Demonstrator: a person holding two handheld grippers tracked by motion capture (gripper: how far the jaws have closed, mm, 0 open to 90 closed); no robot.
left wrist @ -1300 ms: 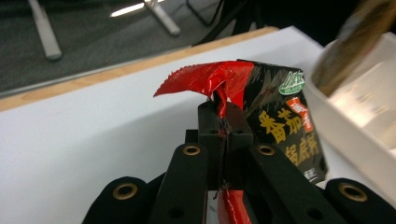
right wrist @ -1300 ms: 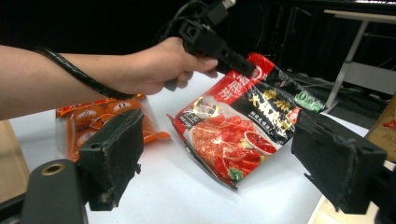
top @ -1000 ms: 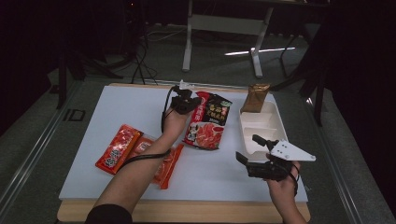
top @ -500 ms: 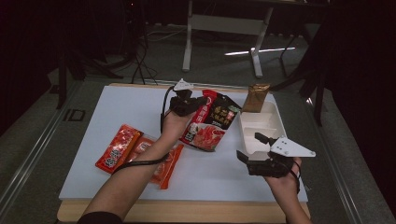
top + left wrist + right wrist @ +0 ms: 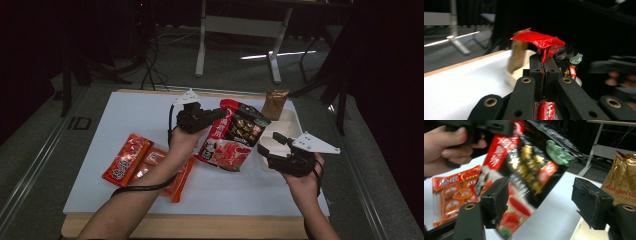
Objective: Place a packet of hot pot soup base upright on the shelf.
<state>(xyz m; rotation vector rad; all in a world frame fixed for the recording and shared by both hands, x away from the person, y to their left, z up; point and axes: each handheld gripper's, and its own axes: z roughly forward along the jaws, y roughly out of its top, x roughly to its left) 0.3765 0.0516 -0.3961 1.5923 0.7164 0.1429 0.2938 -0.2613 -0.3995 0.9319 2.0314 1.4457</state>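
Observation:
My left gripper (image 5: 216, 116) is shut on the top edge of a red and black snack bag (image 5: 234, 135), which hangs lifted above the white table. The left gripper view has the bag's crumpled red edge (image 5: 541, 42) pinched between the shut jaws of that gripper (image 5: 544, 65). My right gripper (image 5: 270, 144) stands open at the right, just beside the bag's lower right corner. In the right gripper view the bag (image 5: 529, 167) hangs in front of the wide-apart jaws of the right gripper (image 5: 541, 200), blurred.
A white tray (image 5: 285, 131) sits at the right with a gold packet (image 5: 275, 103) standing at its far end. Orange-red packets (image 5: 127, 159) lie on the table's left part. The table's near edge (image 5: 200, 226) is wooden.
The left gripper has lifted the red and black bag off the table and carried it to the right, toward the tray. The right gripper has held its place, open.

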